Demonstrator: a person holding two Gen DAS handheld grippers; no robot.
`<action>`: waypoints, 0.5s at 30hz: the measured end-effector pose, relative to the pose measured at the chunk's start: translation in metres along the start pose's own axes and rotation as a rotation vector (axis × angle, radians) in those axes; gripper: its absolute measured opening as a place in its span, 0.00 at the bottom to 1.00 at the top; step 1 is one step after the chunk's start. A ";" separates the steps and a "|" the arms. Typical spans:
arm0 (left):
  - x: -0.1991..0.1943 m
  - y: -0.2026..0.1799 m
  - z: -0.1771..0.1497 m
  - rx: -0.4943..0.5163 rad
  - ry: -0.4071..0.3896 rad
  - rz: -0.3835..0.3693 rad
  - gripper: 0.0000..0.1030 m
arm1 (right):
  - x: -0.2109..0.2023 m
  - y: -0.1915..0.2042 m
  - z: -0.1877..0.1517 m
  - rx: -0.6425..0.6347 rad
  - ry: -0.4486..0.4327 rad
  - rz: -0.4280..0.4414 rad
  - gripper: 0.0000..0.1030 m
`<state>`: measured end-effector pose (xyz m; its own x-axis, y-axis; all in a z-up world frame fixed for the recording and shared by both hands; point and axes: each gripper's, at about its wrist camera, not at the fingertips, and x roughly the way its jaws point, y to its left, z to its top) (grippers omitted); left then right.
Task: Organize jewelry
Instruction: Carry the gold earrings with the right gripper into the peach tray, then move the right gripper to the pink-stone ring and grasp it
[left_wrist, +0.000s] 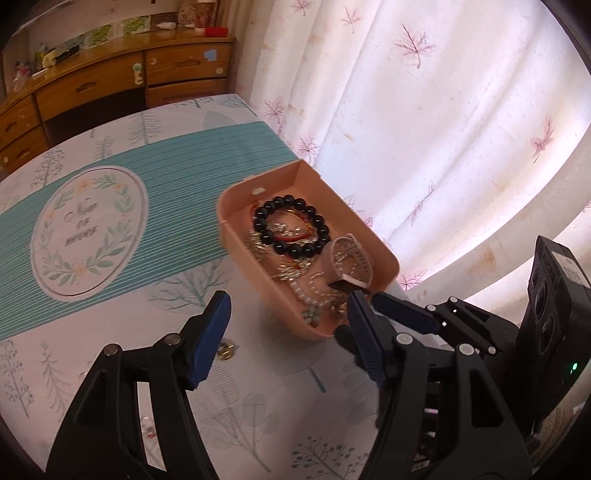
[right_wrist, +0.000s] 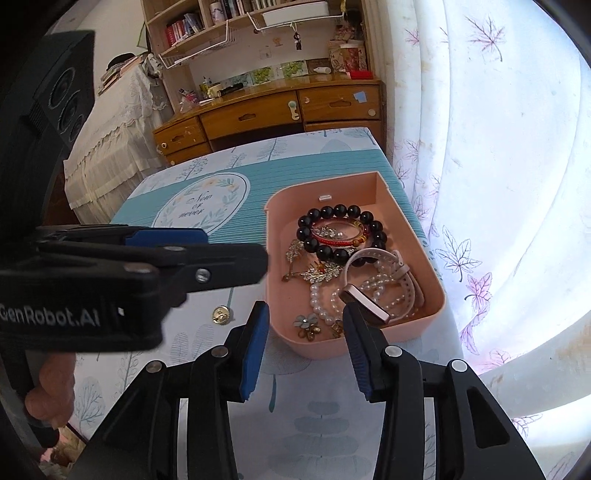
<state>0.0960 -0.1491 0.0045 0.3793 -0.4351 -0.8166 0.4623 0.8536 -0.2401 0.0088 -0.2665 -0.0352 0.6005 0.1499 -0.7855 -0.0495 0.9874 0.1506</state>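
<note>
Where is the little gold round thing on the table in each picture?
Left wrist view: the small round gold brooch lies low and left of centre on the leaf-print tablecloth, partly behind the left claw's blue fingertip.
Right wrist view: it lies left of centre, in full view on the cloth.
Shared landmark: the pink plastic jewelry box sits to its right in both, apart from it.

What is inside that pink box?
The pink box holds a black bead bracelet, red bangle, pearl strand, pale watch and brooches; anything beneath them is hidden.
</note>
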 end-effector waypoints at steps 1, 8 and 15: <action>-0.007 0.005 -0.002 -0.005 -0.009 0.008 0.61 | -0.002 0.002 0.000 -0.006 -0.003 0.003 0.41; -0.062 0.054 -0.022 -0.063 -0.070 0.103 0.61 | -0.018 0.025 -0.004 -0.061 -0.008 0.051 0.41; -0.109 0.105 -0.053 -0.130 -0.109 0.197 0.61 | -0.026 0.065 -0.014 -0.168 0.015 0.126 0.41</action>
<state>0.0606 0.0027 0.0404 0.5391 -0.2787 -0.7948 0.2668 0.9516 -0.1527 -0.0208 -0.2051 -0.0137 0.5692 0.2722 -0.7759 -0.2567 0.9553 0.1468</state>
